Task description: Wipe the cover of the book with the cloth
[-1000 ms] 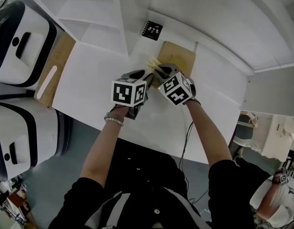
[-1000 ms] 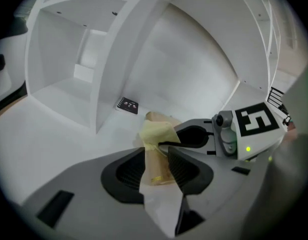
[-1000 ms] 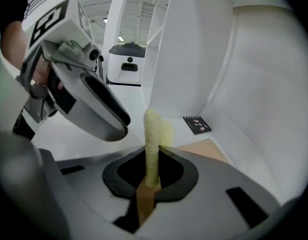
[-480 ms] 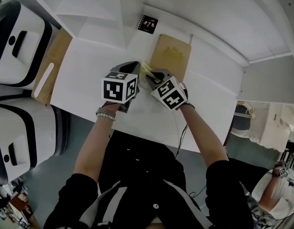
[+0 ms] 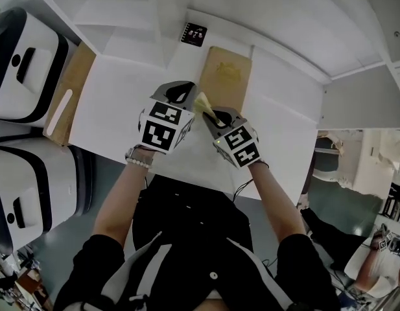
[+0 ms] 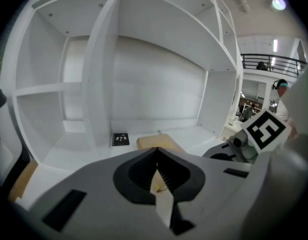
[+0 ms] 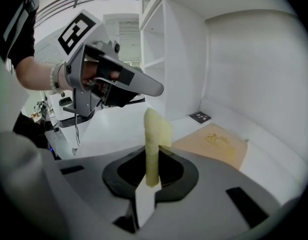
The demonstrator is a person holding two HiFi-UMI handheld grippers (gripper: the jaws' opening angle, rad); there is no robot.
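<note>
The tan book (image 5: 225,75) lies flat on the white table (image 5: 115,109), ahead of both grippers; it also shows in the left gripper view (image 6: 154,141) and the right gripper view (image 7: 213,144). A pale yellow cloth (image 5: 203,102) is folded into a narrow roll. My right gripper (image 5: 213,116) is shut on it, and the cloth (image 7: 153,144) stands up out of the jaws (image 7: 151,176). My left gripper (image 5: 185,96) hovers just left of the cloth, its tip (image 7: 158,90) a little apart from it. Its jaws (image 6: 156,159) are shut and I see nothing held.
A small black card (image 5: 194,35) lies beyond the book near the white shelf unit (image 5: 154,5). A wooden board (image 5: 70,89) sits at the table's left end beside two white machines (image 5: 24,57). The table's near edge (image 5: 187,183) runs just below the grippers.
Both grippers have drawn back from the book's near end toward me and risen. The cloth came along in the right gripper. More of the book's cover now shows.
</note>
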